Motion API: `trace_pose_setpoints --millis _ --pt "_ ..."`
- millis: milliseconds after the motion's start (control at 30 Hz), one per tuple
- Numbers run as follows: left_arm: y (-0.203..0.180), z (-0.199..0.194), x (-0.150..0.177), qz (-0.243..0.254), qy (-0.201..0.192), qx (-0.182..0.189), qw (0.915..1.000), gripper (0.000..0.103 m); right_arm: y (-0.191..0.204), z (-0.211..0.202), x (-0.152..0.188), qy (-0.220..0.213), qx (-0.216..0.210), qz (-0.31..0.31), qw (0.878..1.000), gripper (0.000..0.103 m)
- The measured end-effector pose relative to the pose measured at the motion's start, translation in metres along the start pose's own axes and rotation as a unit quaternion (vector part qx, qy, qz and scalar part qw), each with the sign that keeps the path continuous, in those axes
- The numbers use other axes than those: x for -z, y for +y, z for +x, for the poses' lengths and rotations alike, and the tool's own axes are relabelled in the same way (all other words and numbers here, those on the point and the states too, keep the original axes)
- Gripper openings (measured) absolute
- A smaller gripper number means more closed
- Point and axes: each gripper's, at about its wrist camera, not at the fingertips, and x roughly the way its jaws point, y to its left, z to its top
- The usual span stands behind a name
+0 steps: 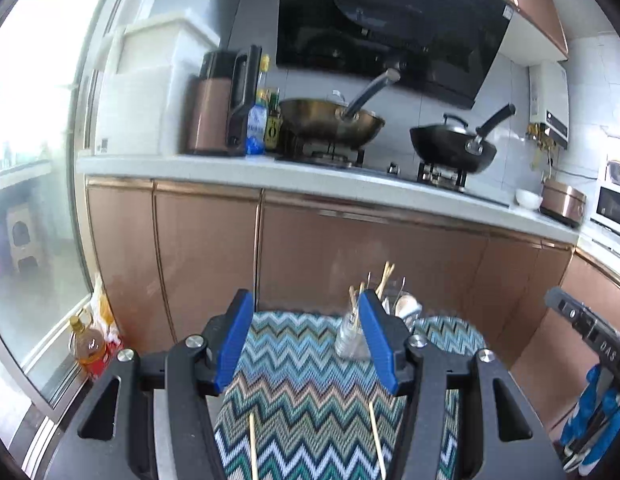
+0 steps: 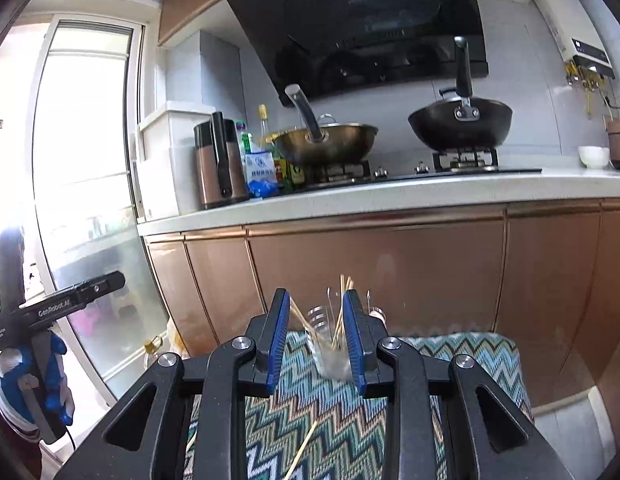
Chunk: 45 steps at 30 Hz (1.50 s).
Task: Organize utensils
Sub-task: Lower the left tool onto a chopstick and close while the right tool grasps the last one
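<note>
Left gripper (image 1: 306, 340): blue fingers spread wide, holding nothing, above the zigzag cloth (image 1: 302, 392). Right gripper (image 2: 315, 340): fingers parted, empty, flanking the glass jar (image 2: 329, 354) of chopsticks without visible contact. Two loose chopsticks (image 1: 253, 450) lay on the cloth.

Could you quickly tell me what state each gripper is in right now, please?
Left gripper: open, holding nothing; two chopsticks lie on the mat below it.
Right gripper: open, holding nothing; the glass shows between its fingers.
</note>
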Motion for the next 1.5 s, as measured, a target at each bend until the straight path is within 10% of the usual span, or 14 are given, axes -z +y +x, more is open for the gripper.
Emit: trace_pose_setpoints --millis 400,667,1133,1500 --pt "0.026 0.021 0.036 -0.017 0.105 0.001 0.9943 0.053 -0.003 0.009 0.023 0.079 -0.012 0.013 0.997 0.028" --pt "0.042 0.074 0.083 -0.032 0.219 0.017 0.9752 0.053 -0.003 0.055 0.061 0.174 -0.032 0.025 0.984 0.028" --pt "0.081 0.187 0.149 -0.092 0.376 0.039 0.9213 0.047 0.003 0.168 0.133 0.354 -0.059 0.051 0.932 0.025" --pt "0.081 0.227 0.167 -0.071 0.419 0.034 0.9046 0.031 -0.001 0.234 0.164 0.449 -0.042 0.047 0.891 0.020"
